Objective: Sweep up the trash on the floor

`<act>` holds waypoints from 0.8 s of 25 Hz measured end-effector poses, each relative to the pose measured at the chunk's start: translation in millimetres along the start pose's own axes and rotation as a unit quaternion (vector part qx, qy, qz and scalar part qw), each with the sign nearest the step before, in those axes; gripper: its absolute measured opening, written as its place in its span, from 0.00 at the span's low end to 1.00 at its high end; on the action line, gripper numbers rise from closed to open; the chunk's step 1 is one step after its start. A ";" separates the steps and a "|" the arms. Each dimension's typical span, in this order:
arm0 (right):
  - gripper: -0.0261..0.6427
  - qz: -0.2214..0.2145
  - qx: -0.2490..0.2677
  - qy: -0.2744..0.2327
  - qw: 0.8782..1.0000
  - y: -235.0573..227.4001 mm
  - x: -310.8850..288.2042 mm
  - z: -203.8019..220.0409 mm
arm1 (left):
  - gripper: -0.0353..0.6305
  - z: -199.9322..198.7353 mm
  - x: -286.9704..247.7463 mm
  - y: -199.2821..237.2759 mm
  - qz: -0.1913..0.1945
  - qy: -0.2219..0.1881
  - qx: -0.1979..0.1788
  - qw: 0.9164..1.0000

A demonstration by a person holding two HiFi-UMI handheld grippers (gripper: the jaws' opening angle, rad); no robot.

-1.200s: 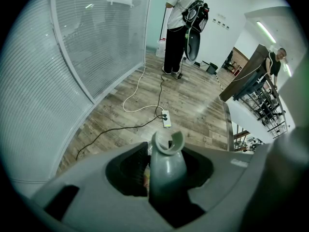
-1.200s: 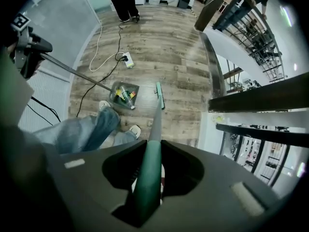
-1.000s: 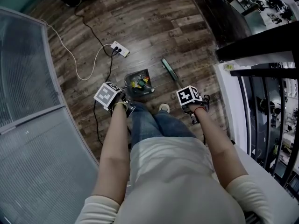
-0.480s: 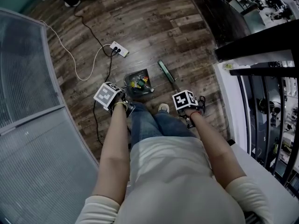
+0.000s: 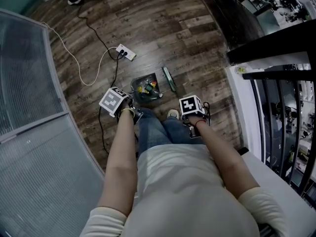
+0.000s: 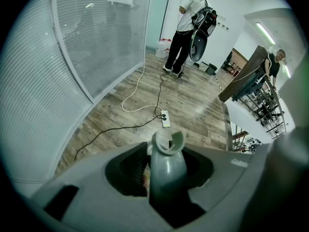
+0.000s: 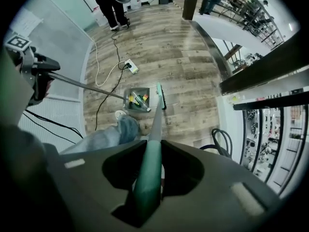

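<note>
A dark dustpan (image 5: 146, 89) stands on the wood floor with several coloured bits of trash inside it (image 7: 137, 99). My left gripper (image 5: 129, 108) is shut on the dustpan's grey handle (image 6: 166, 166), whose top end shows between the jaws. A green broom head (image 5: 169, 79) rests on the floor just right of the dustpan (image 7: 161, 95). My right gripper (image 5: 193, 117) is shut on the broom's green handle (image 7: 150, 166), which runs down to the broom head.
A white power strip (image 5: 127, 52) with white and black cables lies on the floor beyond the dustpan. A glass wall (image 5: 29, 83) runs along the left. A dark railing and shelving (image 5: 276, 98) stand at the right. A person (image 6: 186, 28) stands further off.
The right gripper has moved left towards the dustpan, swinging the broom head left until it lies right beside the pan. The left gripper and dustpan have stayed put.
</note>
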State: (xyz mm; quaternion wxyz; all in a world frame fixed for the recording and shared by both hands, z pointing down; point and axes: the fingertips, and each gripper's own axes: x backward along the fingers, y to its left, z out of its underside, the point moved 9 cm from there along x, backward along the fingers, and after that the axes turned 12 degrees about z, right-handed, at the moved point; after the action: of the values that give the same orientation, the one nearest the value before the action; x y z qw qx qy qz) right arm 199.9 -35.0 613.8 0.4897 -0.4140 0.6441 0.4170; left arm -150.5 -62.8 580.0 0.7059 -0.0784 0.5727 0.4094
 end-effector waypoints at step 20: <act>0.18 -0.063 -0.021 0.016 0.998 38.6 10.9 -5.1 | 0.27 1.6 1.2 1.1 0.005 0.000 0.001 1.000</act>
State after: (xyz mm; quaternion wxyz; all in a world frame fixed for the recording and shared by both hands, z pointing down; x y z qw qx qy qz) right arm 160.1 -29.2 609.0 0.4957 -0.4703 0.6159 0.3922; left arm -150.0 -60.6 579.9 0.7036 -0.0751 0.5736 0.4127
